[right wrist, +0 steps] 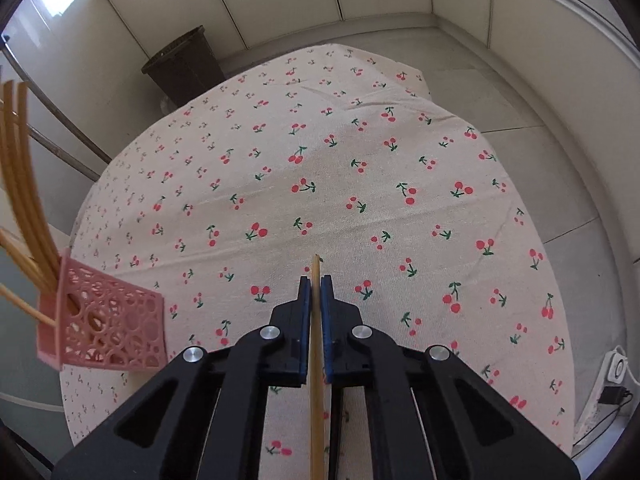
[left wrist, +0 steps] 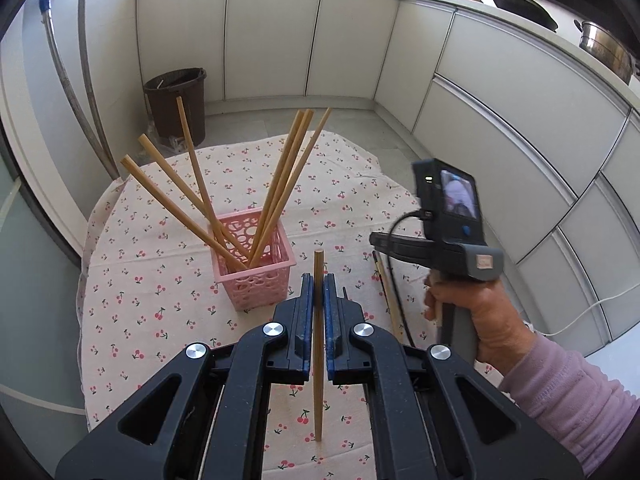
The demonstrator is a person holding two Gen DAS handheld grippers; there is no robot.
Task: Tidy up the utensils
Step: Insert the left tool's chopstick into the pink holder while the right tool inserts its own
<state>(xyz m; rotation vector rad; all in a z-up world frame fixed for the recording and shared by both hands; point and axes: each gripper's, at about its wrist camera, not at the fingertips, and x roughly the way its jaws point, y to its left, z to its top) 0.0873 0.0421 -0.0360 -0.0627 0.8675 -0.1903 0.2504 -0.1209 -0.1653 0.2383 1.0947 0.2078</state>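
A: Chopsticks?
B: One chopstick (left wrist: 318, 344) is clamped upright in the left tongs (left wrist: 319, 292), above the cherry-print tabletop (left wrist: 168, 320). Another chopstick (right wrist: 316, 360) is pinched in the right tongs (right wrist: 315, 292), closed tight.
A: The rest?
B: Six chopsticks (left wrist: 224, 200) stand fanned in the pink basket (left wrist: 256, 276), just beyond the left tongs. The right hand (left wrist: 476, 320) is beside it.

White cabinets (left wrist: 272, 36), grey tiled floor (left wrist: 348, 120), brown bin (left wrist: 176, 100), daylight.
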